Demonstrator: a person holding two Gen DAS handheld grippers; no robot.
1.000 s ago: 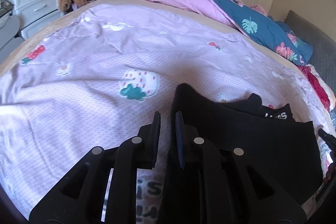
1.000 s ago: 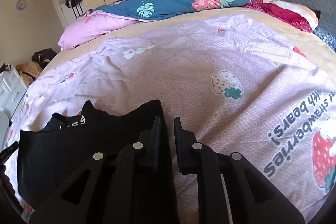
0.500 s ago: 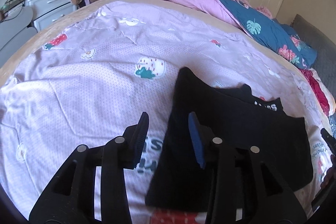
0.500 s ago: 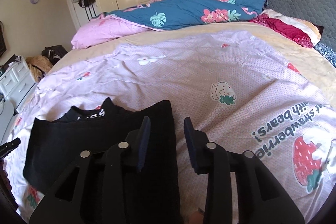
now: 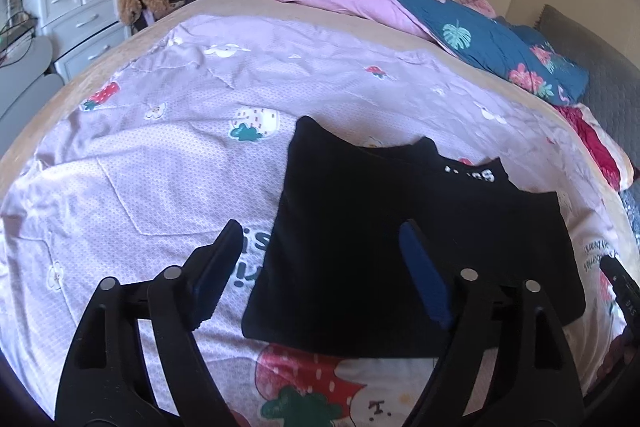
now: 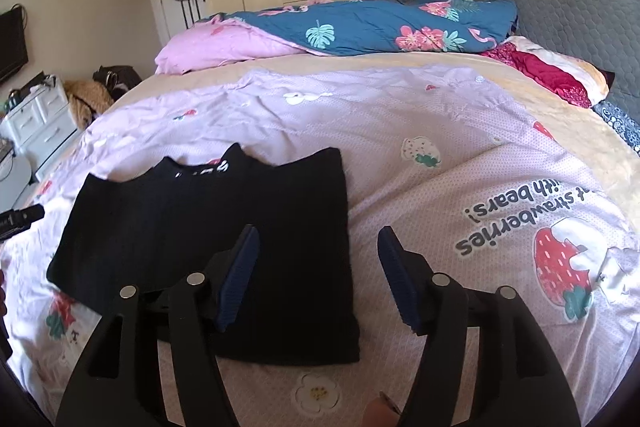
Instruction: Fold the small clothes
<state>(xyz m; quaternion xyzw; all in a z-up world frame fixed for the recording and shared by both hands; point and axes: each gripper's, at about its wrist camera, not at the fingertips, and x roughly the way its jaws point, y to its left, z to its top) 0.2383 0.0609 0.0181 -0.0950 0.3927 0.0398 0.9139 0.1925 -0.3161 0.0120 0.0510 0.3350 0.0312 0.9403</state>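
Left claw: the left gripper point(image 5: 320, 259) has its jaws spreading apart, nothing pinched; the black top's left edge only shows through the gap, lying on the bed below.
Right claw: the right gripper point(image 6: 316, 263) is likewise opening and empty, the top's right edge under its left finger.
Garment: the black top point(image 5: 400, 227) lies flat on the lilac bedspread point(image 5: 160, 155), folded into a rough rectangle, its white-lettered collar at 12 o'clock.
Beyond: a blue floral quilt point(image 6: 380, 23) is heaped at 12 o'clock in the right view, well apart.
Stage: one fold looks laid down; another probably remains.
Risk: soft cloth may spring open or skew once released; a finger snagging an edge would drag the fold crooked; a pinch could catch the bedspread too.
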